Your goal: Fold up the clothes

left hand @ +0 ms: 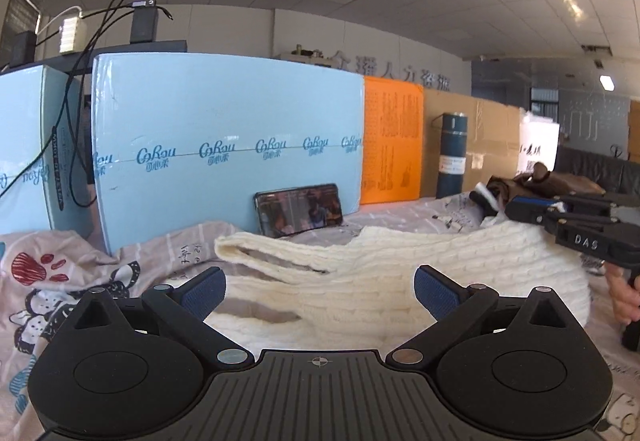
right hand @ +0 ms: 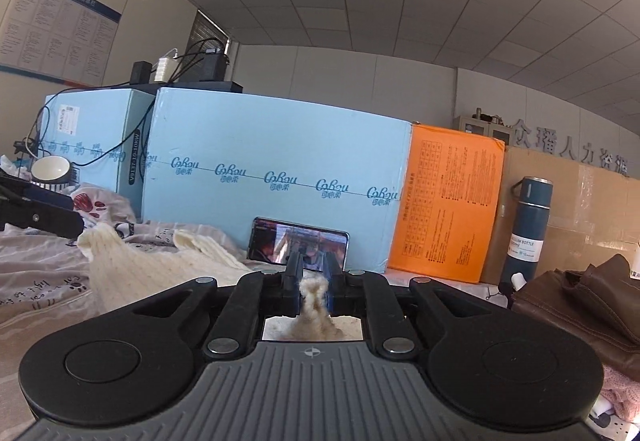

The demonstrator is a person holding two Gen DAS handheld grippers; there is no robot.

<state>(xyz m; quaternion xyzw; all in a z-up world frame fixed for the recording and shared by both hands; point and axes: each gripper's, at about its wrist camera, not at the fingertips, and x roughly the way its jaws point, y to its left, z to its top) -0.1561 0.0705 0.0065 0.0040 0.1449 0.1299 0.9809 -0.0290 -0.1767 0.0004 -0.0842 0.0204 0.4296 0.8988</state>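
**Inspector A:** Starting nearest. The left tongs [left hand: 316,291] are standing wide apart, blue pads [left hand: 434,291] facing each other with nothing between them. They are hovering just above the near part of the cream knit sweater [left hand: 380,273].

**Inspector B:** Confirming from the right wrist view. The right tongs [right hand: 313,279] are sitting narrow, pinching a bunch of that same cream knit between the pads. The pinched fabric is rising up through the gap.

**A:** Where is the garment lying?

**B:** The sweater [right hand: 160,261] is spreading across a printed bedsheet [right hand: 44,281], pale with stripes, script and paw prints. One edge is being held off the sheet at the right tongs [left hand: 496,203], as the left wrist view is showing; the rest is draping down in a curve.

**A:** A sleeve [left hand: 272,249] is lying toward the left, its cuff open. A hand [left hand: 624,293] is gripping the handle of the right tool.

**B:** Moving farther. A phone [left hand: 300,209] is leaning on its side against a light blue carton [left hand: 228,113], screen lit. A brown garment [right hand: 580,301] is sitting bundled to the right.

**A:** Beyond it, an orange carton [right hand: 452,201] and a dark blue flask [right hand: 528,221] are standing by brown cardboard. Adapters and cables [left hand: 100,25] are sitting on top of the blue cartons.

**B:** A white bowl [right hand: 50,167] is showing at the far left.
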